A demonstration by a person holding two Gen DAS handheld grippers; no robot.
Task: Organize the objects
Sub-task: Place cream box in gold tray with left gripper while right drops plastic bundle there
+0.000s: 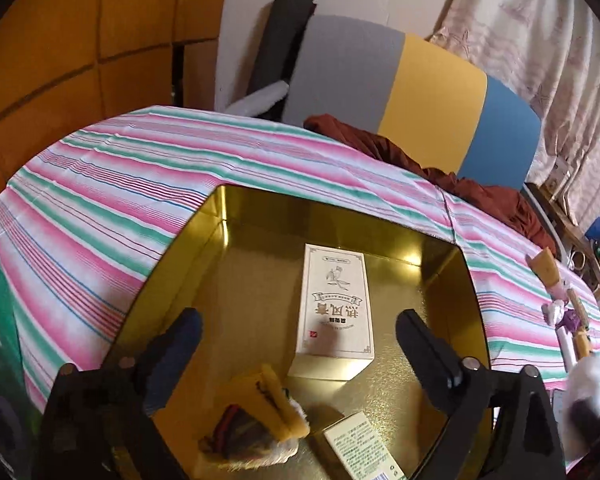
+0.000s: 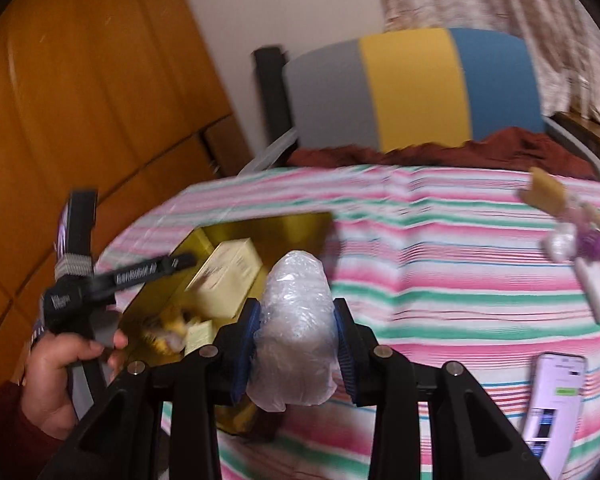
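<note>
L gripper (image 1: pixel 298 330) has its jaws wide apart w/ nothing between, over the gold tin (image 1: pixel 260 216). R gripper (image 2: pixel 296 330) is clamped on 1 plastic bundle (image 2: pixel 294 320). In the tin: 1 big box (image 1: pixel 334 304), 1 small box (image 1: pixel 360 446) cut off, 1 yellow toy (image 1: pixel 260 412). Only the R view shows the hand (image 2: pixel 60 376) & phone (image 2: pixel 556 400). Bits (image 2: pixel 572 240) on the striped cloth (image 2: pixel 440 280) are too blurry to tell.
</note>
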